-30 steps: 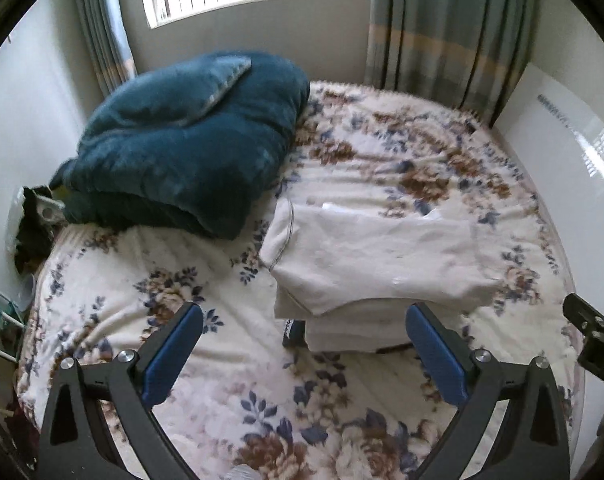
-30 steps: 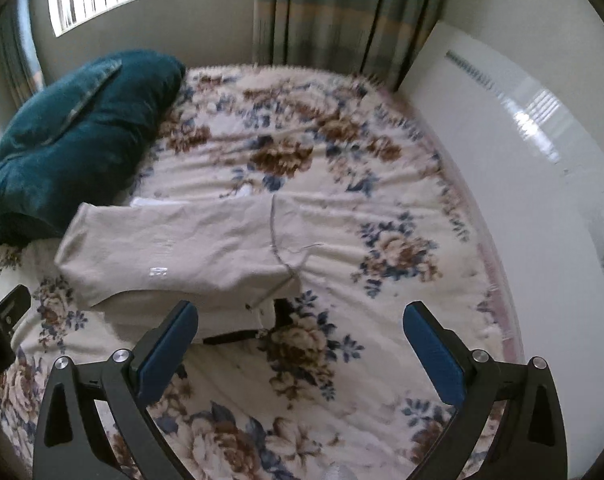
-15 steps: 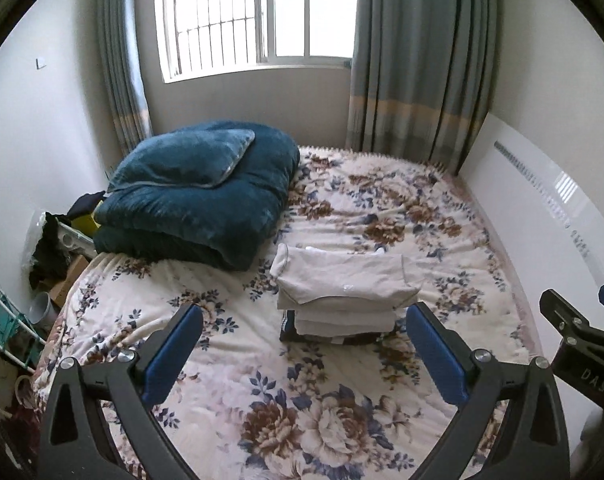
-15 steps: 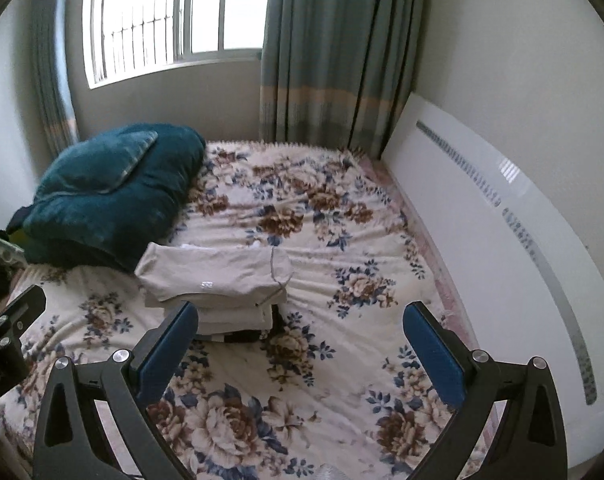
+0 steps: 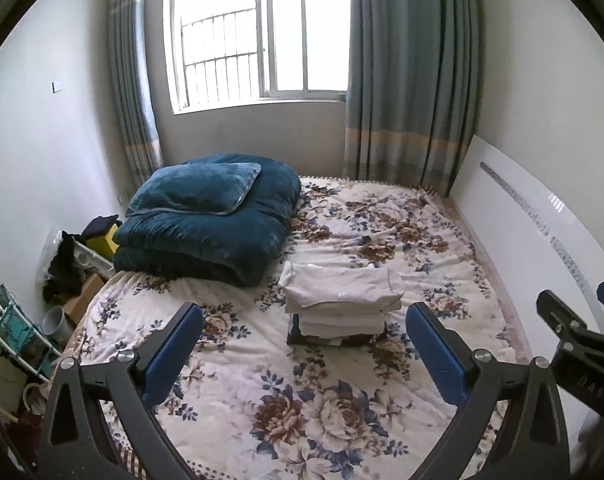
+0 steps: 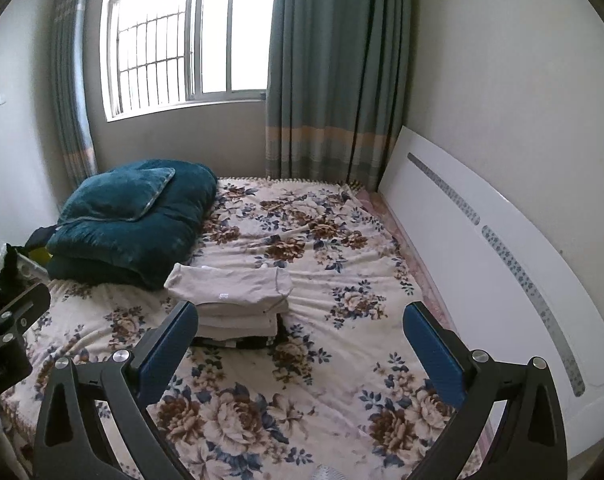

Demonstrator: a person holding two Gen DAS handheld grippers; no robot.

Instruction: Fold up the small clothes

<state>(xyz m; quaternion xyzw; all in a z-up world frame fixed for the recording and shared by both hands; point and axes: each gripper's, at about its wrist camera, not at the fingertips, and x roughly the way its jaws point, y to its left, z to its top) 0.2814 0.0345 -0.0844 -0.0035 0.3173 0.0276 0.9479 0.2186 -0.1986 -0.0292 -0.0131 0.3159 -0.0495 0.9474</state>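
Both grippers empty, jaws spread wide: left gripper (image 5: pixel 302 344) & right gripper (image 6: pixel 299 340), each held back from the bed (image 5: pixel 326 400), nothing between the pads.

Stack of folded clothes (image 5: pixel 342 304) on the floral cover, mid-bed, at approx 12 o'clock from left gripper, approx 11 o'clock from right (image 6: pixel 233 300). Pale top piece wider than layers under it, overhanging both ends; dark item at the bottom.

Risks, as judged:
- Overhang w/ soft mattress beneath = likely slump or slide if nudged from the side. Looks neat but not locked.
- Press on the cover close by could tilt the pile.
- Loose cuff end at 10 o'clock of stack may unfold if snagged by a pad.
- No unfolded garment visible, so possibly done; poking further would only undo work.

Room & edges:
- Blue quilt (image 5: pixel 209 224) at 10 o'clock, just beside stack — tight on that side.
- White headboard (image 6: pixel 482 264) along 2–3 o'clock, hard limit.
- Open cover at 6 o'clock & 1–3 o'clock of stack: best approach lane.
- Clutter on floor (image 5: pixel 61 280) at 9 o'clock beyond bed edge; avoid swinging the left gripper out that way.
- Grippers near each other, so watch for a clash.
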